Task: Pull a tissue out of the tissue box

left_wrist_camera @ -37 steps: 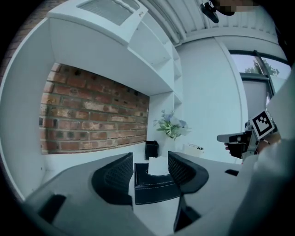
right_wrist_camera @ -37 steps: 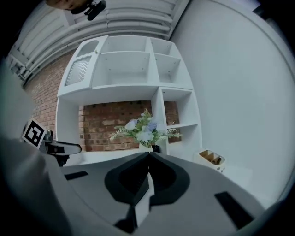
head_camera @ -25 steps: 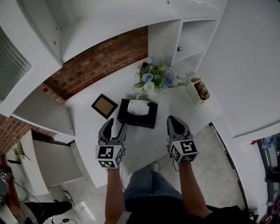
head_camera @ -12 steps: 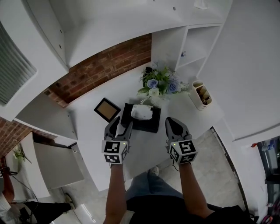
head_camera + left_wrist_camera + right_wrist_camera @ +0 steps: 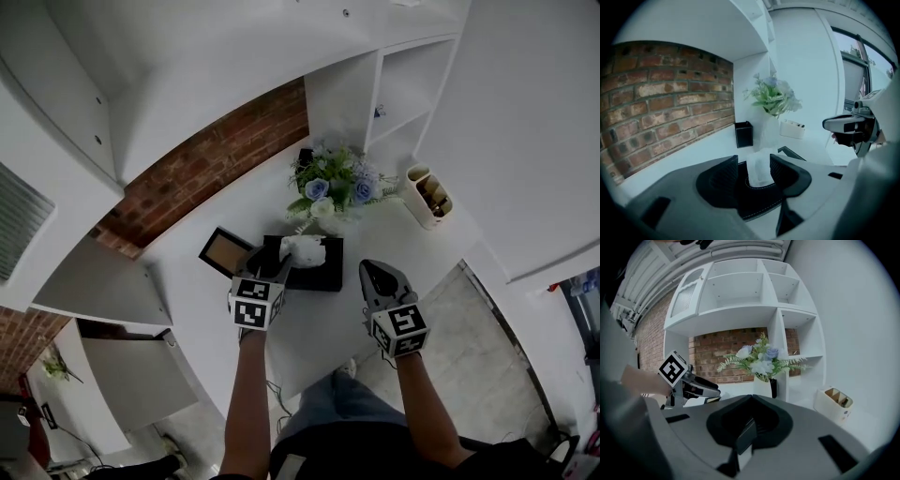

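Note:
A black tissue box point(image 5: 314, 274) sits on the white table point(image 5: 309, 328), with a white tissue point(image 5: 304, 247) sticking up from its slot. My left gripper point(image 5: 268, 272) is at the box's near left corner. In the left gripper view its jaws stand open on either side of the upright tissue point(image 5: 758, 171), over the tissue box point(image 5: 761, 199). My right gripper point(image 5: 374, 271) hovers to the right of the box, jaws shut, holding nothing. In the right gripper view the shut right gripper point(image 5: 751, 398) points at the shelves, and the left gripper point(image 5: 715, 392) shows at the left.
A framed picture point(image 5: 225, 251) lies left of the box. A vase of blue and white flowers point(image 5: 333, 183) stands behind it, beside a small black holder point(image 5: 743, 134). A white caddy point(image 5: 427, 197) sits at the right near white shelves point(image 5: 787, 310). A brick wall point(image 5: 206, 159) backs the table.
My left gripper has moved forward to the tissue box, so its open jaws now flank the tissue. The right gripper has hardly moved and stays shut.

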`<state>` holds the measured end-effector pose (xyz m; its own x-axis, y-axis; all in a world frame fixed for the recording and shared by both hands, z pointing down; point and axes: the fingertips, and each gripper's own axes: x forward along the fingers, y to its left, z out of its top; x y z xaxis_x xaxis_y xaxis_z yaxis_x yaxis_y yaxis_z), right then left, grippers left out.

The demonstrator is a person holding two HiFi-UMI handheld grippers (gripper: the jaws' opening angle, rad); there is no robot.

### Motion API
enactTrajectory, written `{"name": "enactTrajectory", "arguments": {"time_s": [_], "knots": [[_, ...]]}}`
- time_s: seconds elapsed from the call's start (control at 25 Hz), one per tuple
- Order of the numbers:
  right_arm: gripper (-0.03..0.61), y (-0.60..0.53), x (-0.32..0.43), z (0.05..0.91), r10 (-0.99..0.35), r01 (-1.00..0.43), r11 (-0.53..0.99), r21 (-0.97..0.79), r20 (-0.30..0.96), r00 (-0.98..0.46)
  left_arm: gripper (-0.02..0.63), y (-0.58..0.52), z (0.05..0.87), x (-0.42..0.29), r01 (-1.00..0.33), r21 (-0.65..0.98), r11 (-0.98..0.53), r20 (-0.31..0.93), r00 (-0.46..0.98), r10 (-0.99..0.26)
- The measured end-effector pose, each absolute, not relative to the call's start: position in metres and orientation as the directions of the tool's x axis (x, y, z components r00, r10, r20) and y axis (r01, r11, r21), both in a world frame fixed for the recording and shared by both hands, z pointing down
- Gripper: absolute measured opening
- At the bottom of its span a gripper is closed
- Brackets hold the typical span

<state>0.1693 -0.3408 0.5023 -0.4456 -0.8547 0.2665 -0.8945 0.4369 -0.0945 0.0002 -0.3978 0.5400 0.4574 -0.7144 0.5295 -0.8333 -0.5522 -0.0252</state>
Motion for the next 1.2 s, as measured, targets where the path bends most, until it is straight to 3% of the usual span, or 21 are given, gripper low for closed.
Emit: {"name": "enactTrajectory", "arguments": {"time_s": [0.44,0.64,1.2], "knots": [[-0.003,-0.342,0.189,0.502,-0.874,-0.919,0.384,-0.094,0.283,-0.394,0.132,-0.413,0.581,0.016,-0.808,-0.01,-0.59,0.675,0.43,-0.6],[-0.003,-0.341,0.193,0.505,-0.878,-0.923,0.373,-0.092,0.286,-0.383,0.017,-0.415,0.585,0.012,-0.817,-0.041,-0.575,0.683,0.397,-0.613],[-0.003,-0.342,0.189,0.508,-0.87,-0.92,0.382,-0.091,0.299,-0.392,0.011,-0.425,0.545,0.001,-0.847,-0.057,-0.528,0.575,0.404,-0.711]]}}
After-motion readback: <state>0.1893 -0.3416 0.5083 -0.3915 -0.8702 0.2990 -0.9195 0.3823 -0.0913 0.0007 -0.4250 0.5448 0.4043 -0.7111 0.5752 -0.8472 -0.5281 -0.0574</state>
